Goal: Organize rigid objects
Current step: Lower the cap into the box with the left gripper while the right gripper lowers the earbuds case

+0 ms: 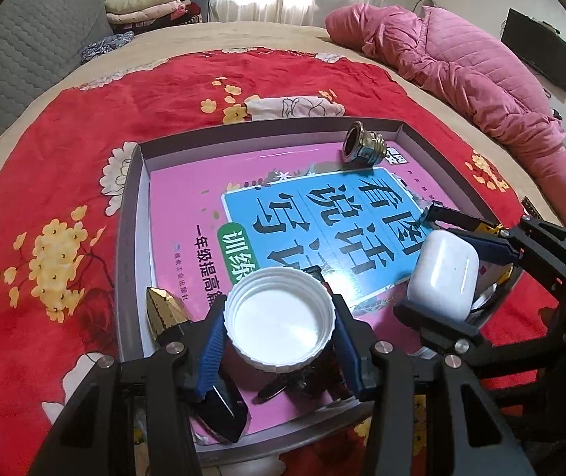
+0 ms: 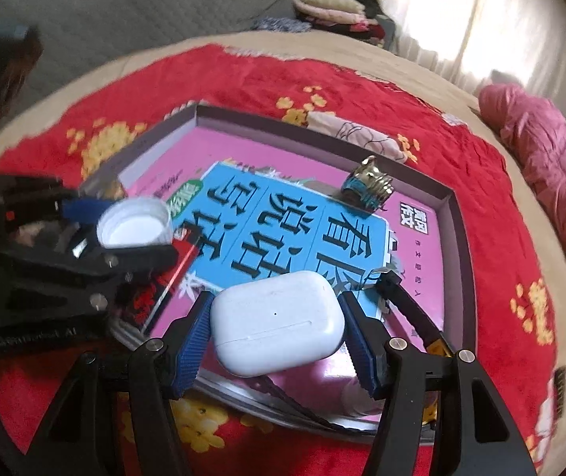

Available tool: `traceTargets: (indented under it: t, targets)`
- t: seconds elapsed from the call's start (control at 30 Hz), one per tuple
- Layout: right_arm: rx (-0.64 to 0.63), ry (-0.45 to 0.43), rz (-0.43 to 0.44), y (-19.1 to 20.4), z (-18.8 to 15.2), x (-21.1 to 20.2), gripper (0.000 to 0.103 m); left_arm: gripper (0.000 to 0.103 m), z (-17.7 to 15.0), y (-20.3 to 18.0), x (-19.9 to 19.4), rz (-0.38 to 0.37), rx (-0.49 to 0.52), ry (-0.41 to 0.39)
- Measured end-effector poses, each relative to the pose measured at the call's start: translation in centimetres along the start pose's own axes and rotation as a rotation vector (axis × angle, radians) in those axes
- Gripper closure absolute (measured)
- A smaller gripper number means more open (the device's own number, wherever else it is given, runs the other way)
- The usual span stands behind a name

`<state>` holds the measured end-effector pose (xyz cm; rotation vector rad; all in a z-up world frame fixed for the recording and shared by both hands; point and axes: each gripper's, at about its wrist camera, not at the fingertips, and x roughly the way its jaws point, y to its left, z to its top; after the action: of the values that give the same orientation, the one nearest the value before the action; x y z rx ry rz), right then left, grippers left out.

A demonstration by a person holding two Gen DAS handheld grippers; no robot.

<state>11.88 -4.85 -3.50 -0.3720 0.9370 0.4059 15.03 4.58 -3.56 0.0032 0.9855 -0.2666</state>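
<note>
Pink workbook (image 1: 188, 214) is lying flat in a shallow grey box lid (image 1: 134, 182) on a red floral blanket (image 1: 45, 150); its blue title panel is reading, upside down to both cameras, 看图说话写话, with a green tag 训练 and a line beginning 一年级提高 below it. A small black tag at the book's corner is carrying characters too small to read. Faint lettering on the left gripper's body, seen from the right wrist view, is ending in "AI"; the rest is blurred. Left gripper (image 1: 281, 327) is angling steeply down over the near edge of the box lid, blue-padded fingers (image 1: 213, 341) clamping on a white screw cap (image 1: 281, 317), open side facing the camera. Right gripper (image 2: 275, 317) is tilting down likewise just beside it, fingers (image 2: 192, 333) pressing on the two ends of a white earbud charging case (image 2: 277, 321), its seam line and a small dot showing. Both held things are hanging above the workbook, near the lid's near side. A shiny threaded metal fitting (image 1: 364, 144) is lying on its side on the book at the far corner. A gold-tipped black tool (image 1: 164, 313) is resting by the left wall. A pink quilted duvet (image 1: 461, 67) is bunching on the bed beyond.
</note>
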Motion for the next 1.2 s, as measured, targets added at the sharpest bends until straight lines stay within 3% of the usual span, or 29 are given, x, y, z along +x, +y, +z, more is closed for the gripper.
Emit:
traceTargets:
  t: [0.27,0.73,1.07,1.2]
  targets:
    - [0.044,0.053,0.04,-0.3,0.1,0.7,0.038,0.053,-0.1,0.0,0.0,0.004,0.001,0.007]
    - [0.031,0.096,0.015,0.0,0.5,0.8,0.038,0.053,-0.1,0.0,-0.1,0.017,-0.001,0.016]
    - [0.014,0.081,-0.009,0.3,0.4,0.4,0.038,0.053,-0.1,0.0,-0.1,0.018,0.0,0.016]
    - [0.016,0.032,-0.003,0.2,0.3,-0.6,0.037,0.053,-0.3,0.1,-0.3,0.024,0.002,0.013]
